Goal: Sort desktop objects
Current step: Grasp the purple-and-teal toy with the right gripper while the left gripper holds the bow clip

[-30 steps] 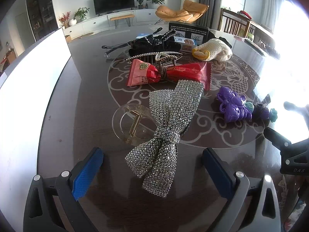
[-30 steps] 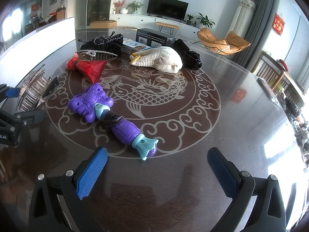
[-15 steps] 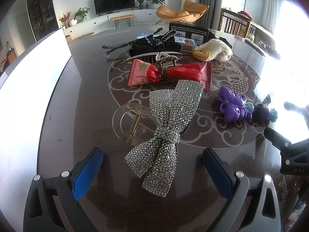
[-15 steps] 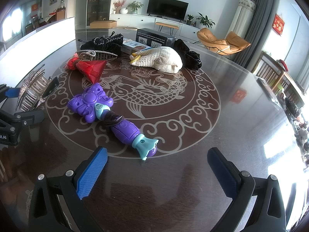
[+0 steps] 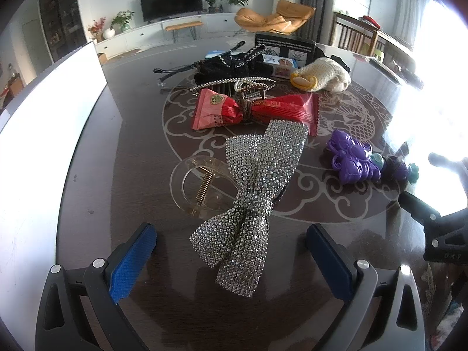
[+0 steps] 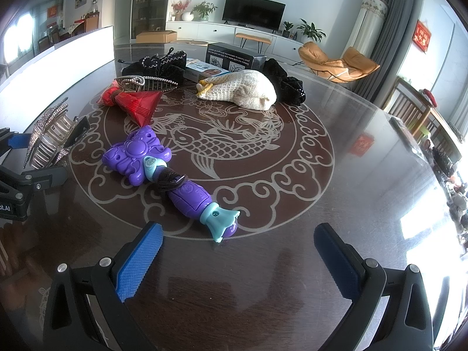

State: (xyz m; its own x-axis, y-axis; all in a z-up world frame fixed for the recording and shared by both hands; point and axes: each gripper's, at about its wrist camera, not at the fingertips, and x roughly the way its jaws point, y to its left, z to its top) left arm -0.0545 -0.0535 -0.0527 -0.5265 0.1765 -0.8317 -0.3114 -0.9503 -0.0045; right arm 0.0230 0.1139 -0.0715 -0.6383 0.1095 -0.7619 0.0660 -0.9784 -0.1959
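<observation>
Left hand-held gripper [image 5: 231, 251] wide open, rhinestone bow [image 5: 251, 201] lying between its fingers

Bare table [image 6: 351, 175] right of purple toy [image 6: 163, 172]

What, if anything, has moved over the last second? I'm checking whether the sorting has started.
Nothing has visibly changed. The left gripper and right gripper stay open and empty, and the rhinestone bow and purple toy lie where they were on the table.
</observation>
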